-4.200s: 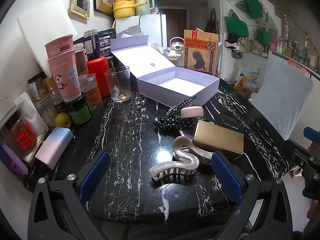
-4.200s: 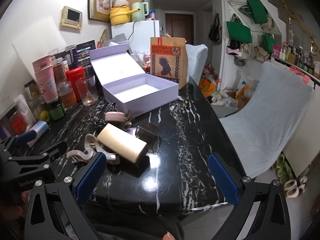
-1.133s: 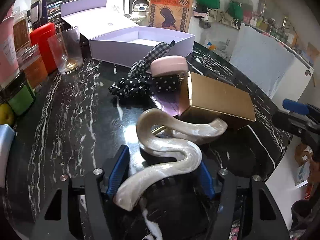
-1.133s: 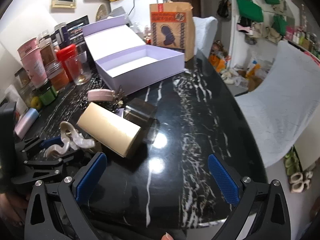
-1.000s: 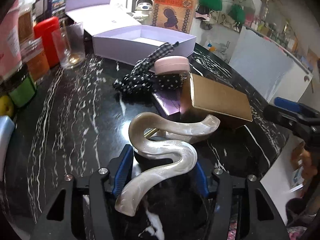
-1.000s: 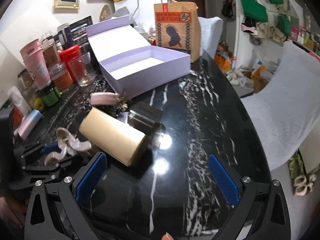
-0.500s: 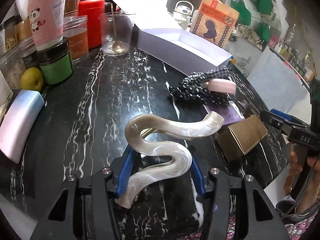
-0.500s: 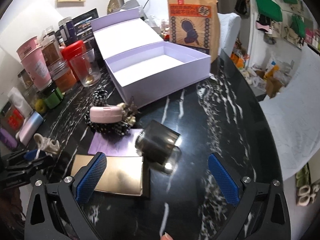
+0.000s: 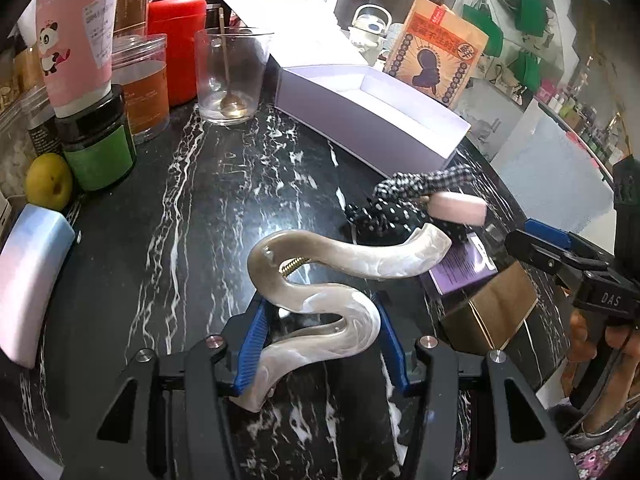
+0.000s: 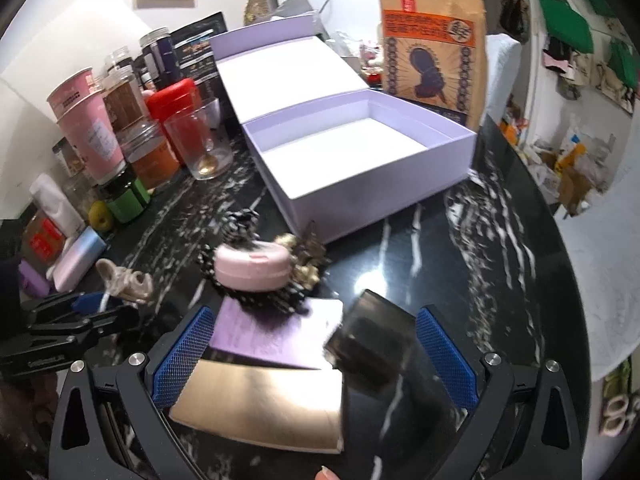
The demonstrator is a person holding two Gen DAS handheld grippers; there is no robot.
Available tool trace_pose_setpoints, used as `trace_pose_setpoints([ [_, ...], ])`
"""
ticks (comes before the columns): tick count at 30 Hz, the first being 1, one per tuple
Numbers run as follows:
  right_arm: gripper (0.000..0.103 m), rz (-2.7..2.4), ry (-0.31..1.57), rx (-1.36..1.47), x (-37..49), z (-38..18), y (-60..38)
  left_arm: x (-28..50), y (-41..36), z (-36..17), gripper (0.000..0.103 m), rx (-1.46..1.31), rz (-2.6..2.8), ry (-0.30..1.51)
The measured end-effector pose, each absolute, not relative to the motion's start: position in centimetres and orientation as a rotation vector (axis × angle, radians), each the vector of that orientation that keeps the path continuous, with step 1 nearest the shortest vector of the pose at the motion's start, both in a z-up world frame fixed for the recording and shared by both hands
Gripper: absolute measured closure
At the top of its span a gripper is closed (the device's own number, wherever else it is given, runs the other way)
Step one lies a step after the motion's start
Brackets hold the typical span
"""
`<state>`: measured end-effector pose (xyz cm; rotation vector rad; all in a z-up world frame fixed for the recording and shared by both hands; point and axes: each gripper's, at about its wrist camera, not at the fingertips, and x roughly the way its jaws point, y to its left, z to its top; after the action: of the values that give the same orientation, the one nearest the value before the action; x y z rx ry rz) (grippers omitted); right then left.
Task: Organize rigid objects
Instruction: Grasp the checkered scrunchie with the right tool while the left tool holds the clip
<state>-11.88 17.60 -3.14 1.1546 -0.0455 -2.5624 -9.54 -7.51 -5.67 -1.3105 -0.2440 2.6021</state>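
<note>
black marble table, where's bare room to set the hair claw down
Bare marble lies between the drinking glass, the jar row and the polka-dot scrunchie. The open lavender box is empty. Crowded: the scrunchie, pink case and gold box.

Little can be read. The letters "DAS" stand in pale print on the black body of the right tongs, seen from the left wrist view to the right of the left tongs. Ahead and to the left of the left tongs, the pink tube with a panda picture carries pale capitals along its upper edge ending in "EN"; the rest is cut off. Its white label bears small print too fine to read. The brown paper bag beyond the left tongs shows an orange band of characters, not legible.
</note>
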Motion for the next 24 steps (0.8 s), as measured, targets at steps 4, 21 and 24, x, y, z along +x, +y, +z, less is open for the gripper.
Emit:
trace_pose_setpoints([
  [4,0.015,-2.529,-0.013,1.145,-12.8,-3.1,16.3,-10.5,-7.7,-5.7,0.052,-1.317,2.598,-0.239],
  [21,0.032,-2.407,0.064,1.155,-16.9,-3.0,12.1,-12.4,-9.1,-5.6,0.052,-1.307,2.613,-0.269],
  [24,0.047,-2.38,0.037,1.19,-17.7,-3.6,12.0,-12.5,-9.2,-5.6,0.052,-1.304,2.613,-0.267],
])
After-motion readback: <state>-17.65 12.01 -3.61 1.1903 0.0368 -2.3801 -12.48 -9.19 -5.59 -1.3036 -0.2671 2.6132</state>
